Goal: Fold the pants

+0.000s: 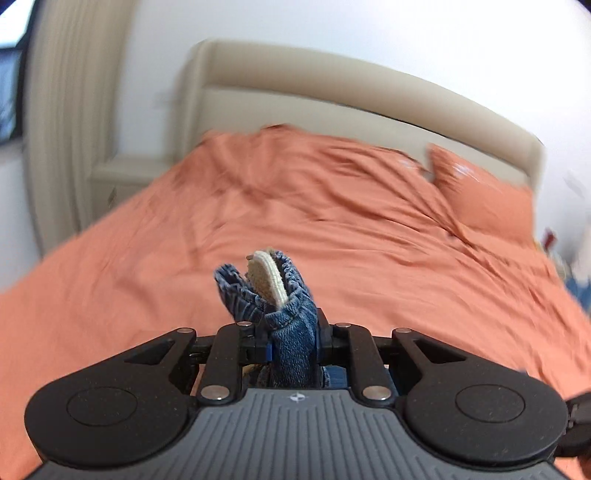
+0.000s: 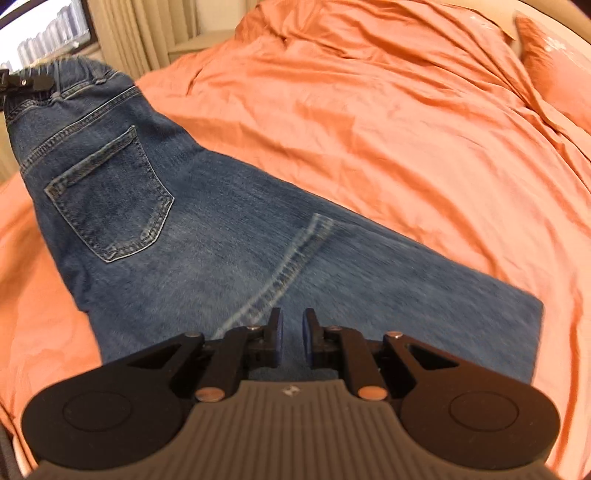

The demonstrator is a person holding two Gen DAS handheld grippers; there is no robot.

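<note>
Blue denim pants (image 2: 192, 236) lie on the orange bedspread (image 2: 388, 129), back pocket up, the legs doubled over each other, waistband at the upper left. My left gripper (image 1: 291, 332) is shut on the elastic waistband (image 1: 273, 291), which bunches up between its fingers with the cream lining showing. That gripper also shows in the right wrist view (image 2: 26, 83) at the waistband, far left. My right gripper (image 2: 291, 332) hovers just above the leg part of the pants, fingers a small gap apart and holding nothing.
A beige headboard (image 1: 332, 81) and an orange pillow (image 1: 487, 199) are at the bed's far end. Beige curtains (image 1: 70, 129) and a window (image 2: 48, 33) are to the left, with a low bedside unit (image 1: 125, 173).
</note>
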